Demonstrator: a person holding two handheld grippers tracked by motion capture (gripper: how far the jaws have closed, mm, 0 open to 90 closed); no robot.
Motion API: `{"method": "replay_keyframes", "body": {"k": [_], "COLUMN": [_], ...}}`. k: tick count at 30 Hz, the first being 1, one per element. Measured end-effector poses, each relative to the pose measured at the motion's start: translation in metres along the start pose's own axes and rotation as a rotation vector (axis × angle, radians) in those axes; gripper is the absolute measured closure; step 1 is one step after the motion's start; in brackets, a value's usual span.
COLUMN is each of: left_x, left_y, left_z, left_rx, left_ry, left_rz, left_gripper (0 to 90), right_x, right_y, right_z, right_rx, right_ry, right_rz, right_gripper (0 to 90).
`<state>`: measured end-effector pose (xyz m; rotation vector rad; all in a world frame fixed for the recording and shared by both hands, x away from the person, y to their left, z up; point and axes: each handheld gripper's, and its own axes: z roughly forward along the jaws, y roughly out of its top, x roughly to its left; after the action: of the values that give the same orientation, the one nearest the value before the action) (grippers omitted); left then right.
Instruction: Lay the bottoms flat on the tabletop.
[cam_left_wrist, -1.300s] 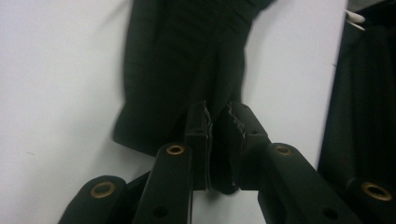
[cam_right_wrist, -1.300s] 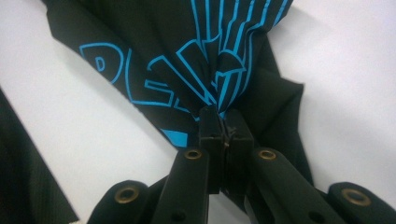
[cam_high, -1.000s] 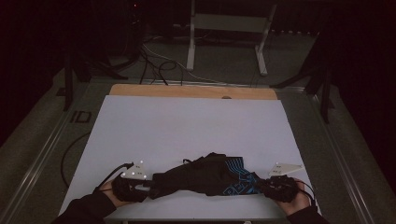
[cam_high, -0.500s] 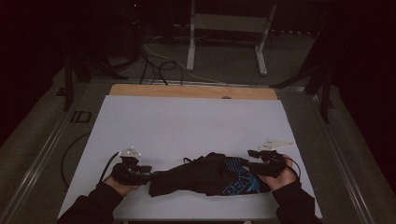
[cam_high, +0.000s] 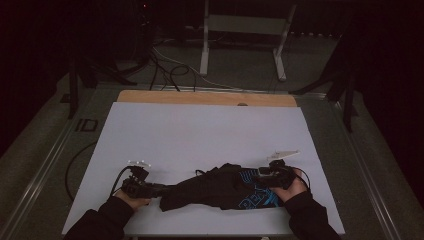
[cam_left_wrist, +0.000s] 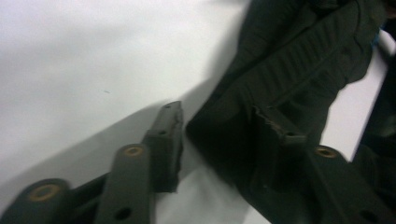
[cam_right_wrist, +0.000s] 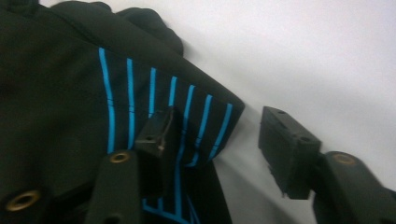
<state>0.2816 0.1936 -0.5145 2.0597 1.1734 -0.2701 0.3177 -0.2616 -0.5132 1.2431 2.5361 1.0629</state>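
Black garment (cam_high: 215, 187) lies bunched at the table's (cam_high: 200, 135) 6 o'clock edge. Left tool (cam_left_wrist: 217, 126) sits at its 9 o'clock end, jaws spread wide, one over the ribbed cloth. Right tool (cam_right_wrist: 215, 133) at 3 o'clock, released too, straddling the blue-striped corner.

far sheet (cam_high: 200, 130): open | near edge: garment (cam_high: 220, 187) blocks between claws
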Motion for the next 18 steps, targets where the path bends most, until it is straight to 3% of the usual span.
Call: {"method": "replay_keyframes", "body": {"k": [1, 2, 4, 5, 6, 10, 11, 12, 14, 18], "left_x": [0.000, -0.001, -0.002, -0.004, -0.006, -0.013, -0.013, -0.016, -0.017, -0.020], "left_y": [0.000, 0.000, 0.000, 0.000, 0.000, 0.006, 0.006, 0.011, 0.017, 0.033], "left_z": [0.000, 0.000, 0.000, 0.000, -0.001, -0.012, -0.012, -0.020, -0.027, -0.036], "left_rx": [0.000, -0.008, -0.011, -0.018, -0.022, -0.099, -0.099, -0.137, -0.167, -0.199], "left_ry": [0.000, 0.006, 0.007, 0.011, 0.024, 0.072, 0.072, 0.089, 0.104, 0.143], "left_rz": [0.000, 0.021, 0.026, 0.043, 0.059, 0.099, 0.099, 0.129, 0.140, 0.186], "left_gripper": [64.5, 68.7, 75.9, 75.9, 79.9, 81.2, 81.2, 81.3, 81.3, 81.2], "right_x": [0.001, 0.002, 0.004, 0.004, 0.006, 0.008, 0.008, 0.007, 0.007, 0.006], "right_y": [0.000, 0.000, 0.001, 0.001, 0.002, 0.007, 0.007, 0.010, 0.014, 0.025], "right_z": [0.000, 0.001, 0.000, 0.000, -0.004, -0.015, -0.015, -0.023, -0.031, -0.041], "right_rx": [0.001, 0.001, -0.001, -0.001, -0.015, -0.059, -0.059, -0.104, -0.133, -0.178], "right_ry": [0.019, 0.013, 0.005, 0.005, 0.004, -0.025, -0.025, -0.025, -0.029, -0.034], "right_rz": [0.004, -0.004, -0.014, -0.014, -0.026, -0.049, -0.049, -0.037, -0.040, -0.046], "right_gripper": [58.3, 62.1, 73.2, 73.2, 81.2, 82.6, 82.6, 82.8, 82.8, 82.8]}}
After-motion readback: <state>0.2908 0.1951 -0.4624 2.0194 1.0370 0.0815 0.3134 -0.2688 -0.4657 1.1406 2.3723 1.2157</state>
